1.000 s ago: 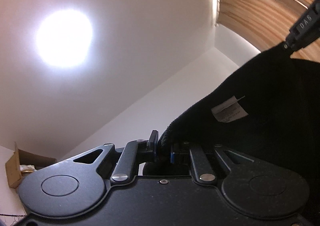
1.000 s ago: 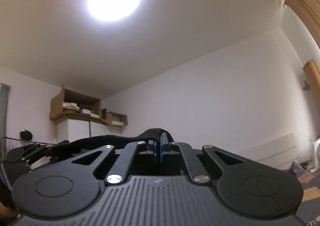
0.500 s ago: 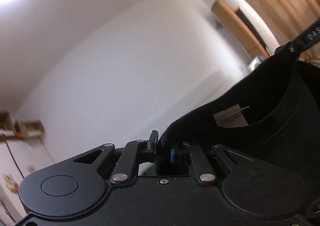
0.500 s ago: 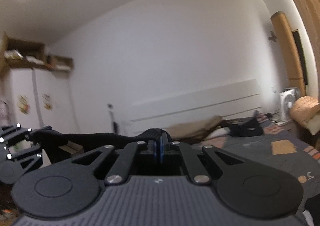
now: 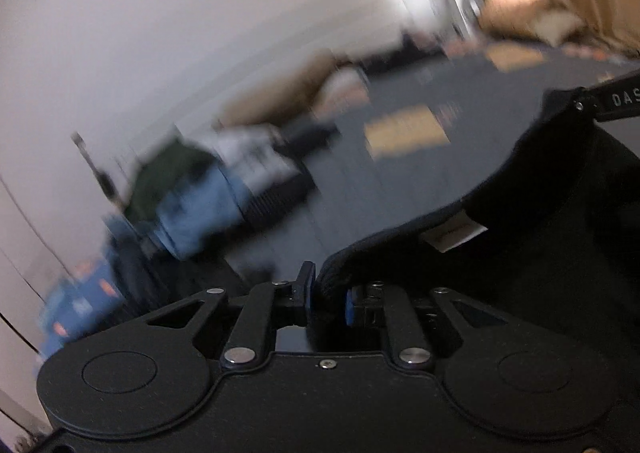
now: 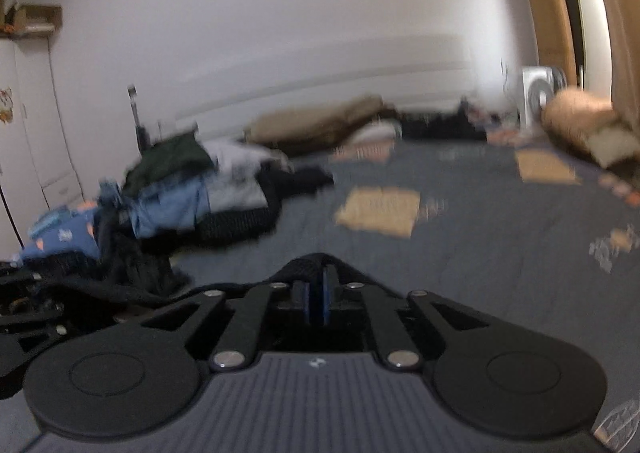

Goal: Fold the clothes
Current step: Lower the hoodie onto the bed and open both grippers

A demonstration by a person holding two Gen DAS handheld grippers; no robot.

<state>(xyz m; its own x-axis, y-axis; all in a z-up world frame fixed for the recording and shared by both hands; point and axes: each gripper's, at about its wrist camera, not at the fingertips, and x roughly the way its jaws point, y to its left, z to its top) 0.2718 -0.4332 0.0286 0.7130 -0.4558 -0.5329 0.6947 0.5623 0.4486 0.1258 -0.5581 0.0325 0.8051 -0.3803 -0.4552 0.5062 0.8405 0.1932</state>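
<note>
Grey-blue bedding with tan patches (image 6: 460,221) is spread over the bed across the middle and right of both views. At the far left of it a heap of clothes (image 6: 180,193) is piled, green, light blue, white and black, though blurred. A black garment (image 5: 560,253) is held up near the cameras, its neckline stretched between the two tools, with a white label (image 5: 460,231) seen inside the collar. The left gripper (image 5: 326,297) is seen with the collar edge lying between its fingers (image 5: 306,285); its jaws have just been opening, a clear gap is shown, and whether the pads still press the cloth cannot be told. The right gripper (image 6: 316,299) is seen with its blue pads close together on a fold of the same black cloth; its jaws have also just been opening, yet only a narrow slit is shown.
</note>
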